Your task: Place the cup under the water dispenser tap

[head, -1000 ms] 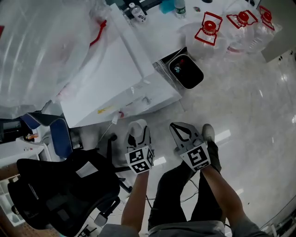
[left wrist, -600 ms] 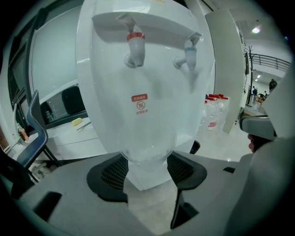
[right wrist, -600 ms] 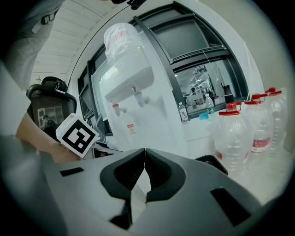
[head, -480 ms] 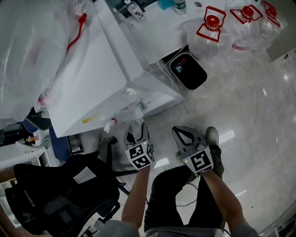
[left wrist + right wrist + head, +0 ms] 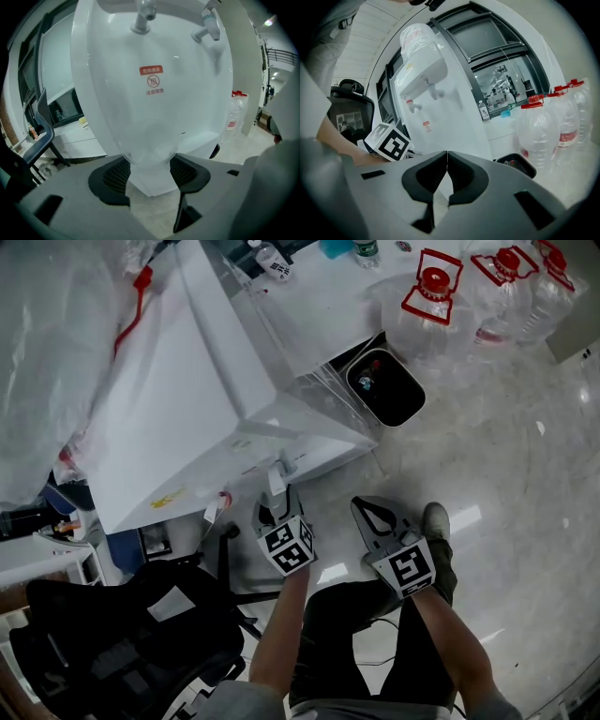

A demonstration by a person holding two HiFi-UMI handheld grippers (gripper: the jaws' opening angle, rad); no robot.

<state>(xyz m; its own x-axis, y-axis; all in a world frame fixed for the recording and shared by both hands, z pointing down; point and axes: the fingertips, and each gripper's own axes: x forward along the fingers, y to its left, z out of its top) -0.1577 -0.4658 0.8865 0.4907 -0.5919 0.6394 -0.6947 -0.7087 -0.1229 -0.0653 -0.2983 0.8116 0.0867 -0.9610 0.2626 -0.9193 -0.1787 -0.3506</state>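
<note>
My left gripper (image 5: 275,510) (image 5: 150,176) is shut on a clear plastic cup (image 5: 154,117) (image 5: 276,495), its pads pressing the cup's base from both sides. The cup stands upright in front of the white water dispenser (image 5: 187,399) (image 5: 426,70). In the left gripper view two taps (image 5: 143,14) show above the cup's rim, and a red label shows through its wall. My right gripper (image 5: 378,519) (image 5: 446,168) hangs to the right of the left one, shut with nothing between its tips.
Large water jugs with red caps (image 5: 427,296) (image 5: 543,136) stand at the back right, next to a black bin (image 5: 384,385). A black office chair (image 5: 122,634) sits close on the left. The person's legs and a shoe (image 5: 433,521) are below the grippers.
The left gripper with the cup has sunk and come closer to the dispenser's front, below the taps. The right gripper has dropped slightly and stayed shut.
</note>
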